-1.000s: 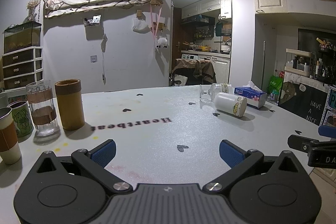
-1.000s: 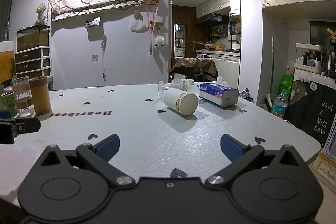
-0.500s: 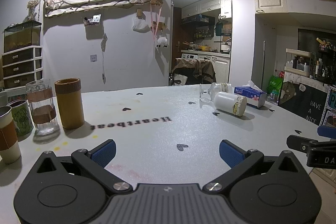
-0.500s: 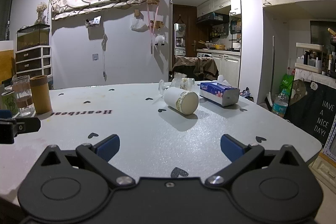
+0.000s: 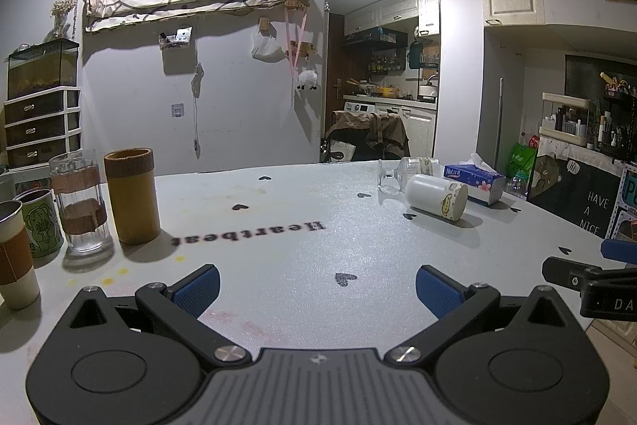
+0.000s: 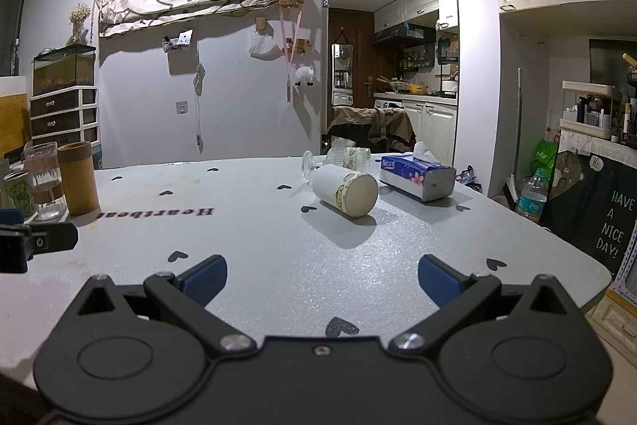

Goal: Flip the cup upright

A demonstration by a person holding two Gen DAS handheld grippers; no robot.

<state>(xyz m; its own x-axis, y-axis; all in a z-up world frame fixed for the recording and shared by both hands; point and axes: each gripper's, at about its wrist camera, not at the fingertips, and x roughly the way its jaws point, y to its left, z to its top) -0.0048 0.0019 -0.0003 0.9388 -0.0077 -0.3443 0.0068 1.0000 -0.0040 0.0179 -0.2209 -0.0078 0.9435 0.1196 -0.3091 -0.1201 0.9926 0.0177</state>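
Observation:
A white cup [image 6: 344,189] with a yellow cartoon band lies on its side on the grey table [image 6: 278,249], its flat end towards me; it also shows in the left wrist view [image 5: 436,196]. Behind it a clear glass [image 6: 348,157] lies on its side too. My right gripper [image 6: 321,275] is open and empty, low over the table, well short of the cup. My left gripper [image 5: 316,287] is open and empty, farther left, with the cup far ahead to its right.
A blue tissue box [image 6: 416,176] lies right of the cup. At the left stand a brown wooden cup [image 5: 132,196], a ribbed glass [image 5: 79,200], a green tin [image 5: 40,222] and a sleeved paper cup [image 5: 14,253]. The table's right edge [image 6: 573,249] is near.
The right gripper has crept slightly forward, so the cup looks a little closer and lower. The left gripper has barely moved. Both stay open.

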